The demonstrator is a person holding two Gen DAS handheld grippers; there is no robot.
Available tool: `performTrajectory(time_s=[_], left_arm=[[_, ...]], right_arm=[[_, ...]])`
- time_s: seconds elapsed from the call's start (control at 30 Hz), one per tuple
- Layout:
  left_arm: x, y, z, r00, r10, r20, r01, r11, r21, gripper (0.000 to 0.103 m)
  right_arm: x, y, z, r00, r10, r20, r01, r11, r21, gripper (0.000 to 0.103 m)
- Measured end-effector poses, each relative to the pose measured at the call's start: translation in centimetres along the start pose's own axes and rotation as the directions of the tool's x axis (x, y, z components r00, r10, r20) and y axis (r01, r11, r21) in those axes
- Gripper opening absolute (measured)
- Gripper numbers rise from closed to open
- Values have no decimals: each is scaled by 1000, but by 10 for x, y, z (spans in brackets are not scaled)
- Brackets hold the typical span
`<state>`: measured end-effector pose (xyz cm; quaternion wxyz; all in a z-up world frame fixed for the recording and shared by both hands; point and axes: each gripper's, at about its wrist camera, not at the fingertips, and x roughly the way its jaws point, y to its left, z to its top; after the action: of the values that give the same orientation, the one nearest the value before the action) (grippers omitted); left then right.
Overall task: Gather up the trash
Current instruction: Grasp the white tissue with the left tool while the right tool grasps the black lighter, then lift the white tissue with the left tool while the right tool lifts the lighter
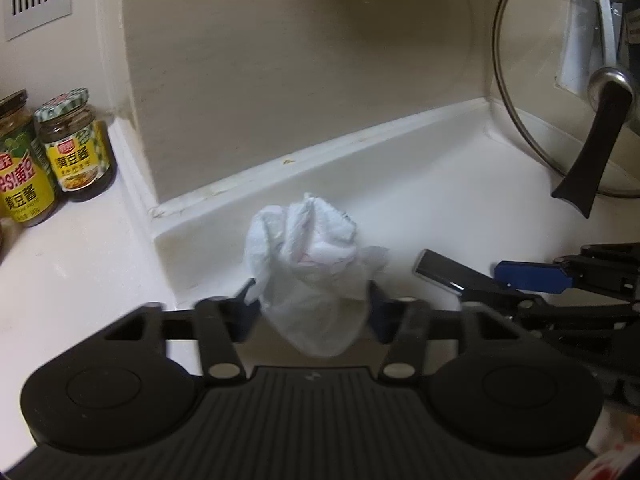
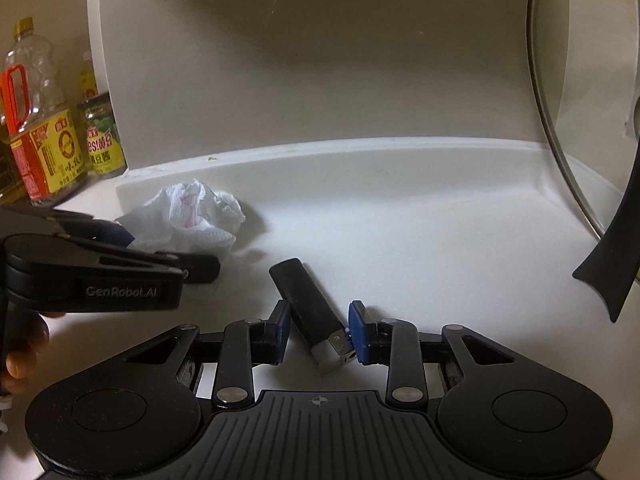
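Note:
A crumpled white tissue sits on the white counter near the wall corner. My left gripper has a pad pressed into each side of it. From the right wrist view the same tissue shows between the left gripper's fingers. A black lighter with a metal head lies slantwise on the counter. My right gripper is closed on it, the left pad against its body and the right pad against its metal end. In the left wrist view the lighter pokes out at the right.
Sauce jars and an oil bottle stand at the left beyond the wall corner. A glass pot lid with a black handle leans against the right wall. A hand holds the left gripper.

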<state>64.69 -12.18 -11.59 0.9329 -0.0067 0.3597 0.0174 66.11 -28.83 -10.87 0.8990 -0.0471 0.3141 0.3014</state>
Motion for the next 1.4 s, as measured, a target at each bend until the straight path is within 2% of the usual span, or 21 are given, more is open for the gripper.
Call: performTrajectory(time_s=[0.13, 0.2, 0.37, 0.77, 1.4], left_arm=[[-2, 1, 0, 1000, 0, 2, 0, 1000, 0, 35], [-5, 3, -1, 1000, -5, -1, 5, 1000, -3, 28], [-17, 6, -5, 1000, -9, -13, 9, 1000, 15, 22], [-72, 20, -24, 999, -27, -20, 27, 1000, 7, 22], [-163, 53, -67, 999, -51, -7, 50, 998, -39, 21]], right_arm=[[1, 3, -1, 1000, -13, 1, 13, 1000, -11, 33], [1, 4, -1, 1000, -15, 3, 15, 1000, -10, 32], [-1, 7, -2, 1000, -12, 3, 12, 1000, -15, 29], [-20, 29, -11, 1000, 7, -22, -7, 1000, 10, 27], [-100, 83, -39, 999, 42, 15, -43, 994, 98, 27]])
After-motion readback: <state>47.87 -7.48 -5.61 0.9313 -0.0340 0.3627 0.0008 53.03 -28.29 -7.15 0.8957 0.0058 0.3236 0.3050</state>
